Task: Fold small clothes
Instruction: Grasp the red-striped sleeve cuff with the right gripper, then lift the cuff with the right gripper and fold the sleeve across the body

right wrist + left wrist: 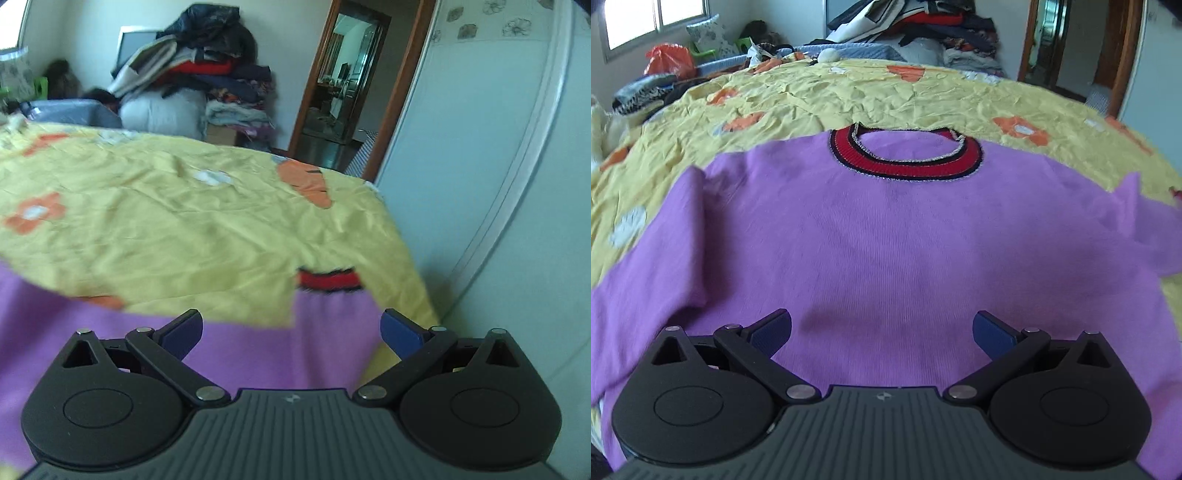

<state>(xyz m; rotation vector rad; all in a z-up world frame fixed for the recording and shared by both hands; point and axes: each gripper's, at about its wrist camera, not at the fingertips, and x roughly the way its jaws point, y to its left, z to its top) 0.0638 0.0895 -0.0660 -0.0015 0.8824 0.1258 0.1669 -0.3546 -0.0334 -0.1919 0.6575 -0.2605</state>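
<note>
Showing the opening step of a fold: both tongs hover over a purple sweater (886, 240) spread face-up on a bed, and neither holds anything. Nearest in the left wrist view, the left tongs (882, 328) stand wide, blue pads apart above the lower body of the garment, with no cloth between them. Beyond them the body lies fairly flat; one sleeve (646, 251) runs off to the left side of that view with a soft ridge where it joins the body, and the other runs off to the right. Farther on sits the red and black collar (905, 158), then the yellow flowered bedspread (849, 96), and past it a heap of other clothes (923, 26) against the wall.

The right wrist view begins with the right tongs (291, 328), likewise wide and empty, poised above a sleeve whose red cuff (327, 279) lies near the bed's edge.

Judged from this layout, no fold is yet made. The next move calls for lowering the right tongs onto the sleeve near the cuff, pinching a single layer, and carrying it across the body, while the left tongs steady the cloth or take the other sleeve.

Only the left view shows collar and whole body; only the right view shows the cuff, the bed's edge, a white wardrobe panel (498, 184) and an open doorway (343, 81).
</note>
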